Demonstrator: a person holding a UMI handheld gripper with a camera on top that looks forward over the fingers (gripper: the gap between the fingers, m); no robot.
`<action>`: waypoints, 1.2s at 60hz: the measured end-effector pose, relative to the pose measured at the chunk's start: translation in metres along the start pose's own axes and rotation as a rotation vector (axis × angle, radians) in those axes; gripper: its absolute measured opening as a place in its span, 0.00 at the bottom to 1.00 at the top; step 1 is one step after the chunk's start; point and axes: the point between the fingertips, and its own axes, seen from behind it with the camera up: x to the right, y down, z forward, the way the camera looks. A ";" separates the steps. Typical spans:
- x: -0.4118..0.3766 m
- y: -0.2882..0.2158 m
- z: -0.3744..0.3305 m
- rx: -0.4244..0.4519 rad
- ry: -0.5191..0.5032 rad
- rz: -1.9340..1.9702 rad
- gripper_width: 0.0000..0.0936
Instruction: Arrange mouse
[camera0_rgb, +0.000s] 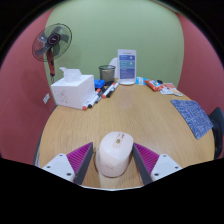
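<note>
my claw (113, 160) is spread wide, and the white mouse (113, 154) sits between its pink pads (78, 158) on the round wooden table (140, 120), a gap showing at either side. beyond lie markers (104, 93) and a white box (72, 90).

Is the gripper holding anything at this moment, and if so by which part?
Cannot be told for sure: the white mouse sits on the table between the gripper jaws, close beside its flanks, but contact is unclear.

You see a white mouse (114, 154), pink pads (78, 158), a tan table (150, 115), a white box (72, 90) and a black fan (52, 43).
</note>
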 end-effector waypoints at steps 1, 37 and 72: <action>-0.001 -0.001 0.002 0.000 0.002 -0.004 0.84; -0.012 -0.105 -0.049 0.171 -0.165 -0.050 0.43; 0.410 -0.151 0.056 0.125 -0.018 -0.014 0.43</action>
